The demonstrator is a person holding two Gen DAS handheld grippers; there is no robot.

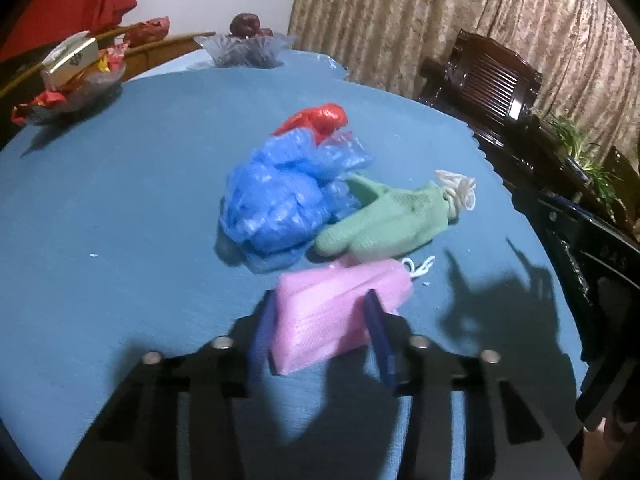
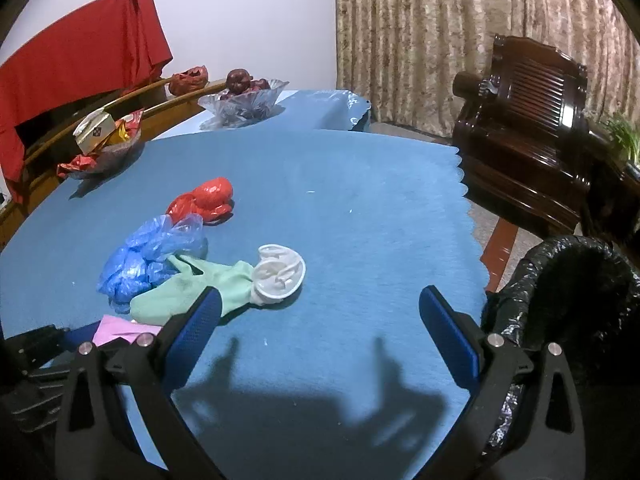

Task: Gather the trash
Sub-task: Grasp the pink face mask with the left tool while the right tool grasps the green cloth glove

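Observation:
My left gripper (image 1: 320, 328) has its blue fingers closed against both sides of a pink face mask (image 1: 336, 312) near the table's front. Beyond it lie a green glove (image 1: 384, 220) with a white cuff, a crumpled blue plastic bag (image 1: 280, 200) and a red plastic bag (image 1: 316, 120). In the right wrist view my right gripper (image 2: 320, 320) is open and empty above the blue cloth. To its left are the green glove (image 2: 192, 292), the blue bag (image 2: 148, 260), the red bag (image 2: 204, 200) and a corner of the pink mask (image 2: 116, 328).
A bin lined with a black bag (image 2: 572, 300) stands off the table's right edge. Two glass bowls (image 2: 244, 108) with snacks and fruit sit at the back left. A dark wooden chair (image 2: 528, 128) stands right. The blue tablecloth (image 2: 360, 208) has a scalloped right edge.

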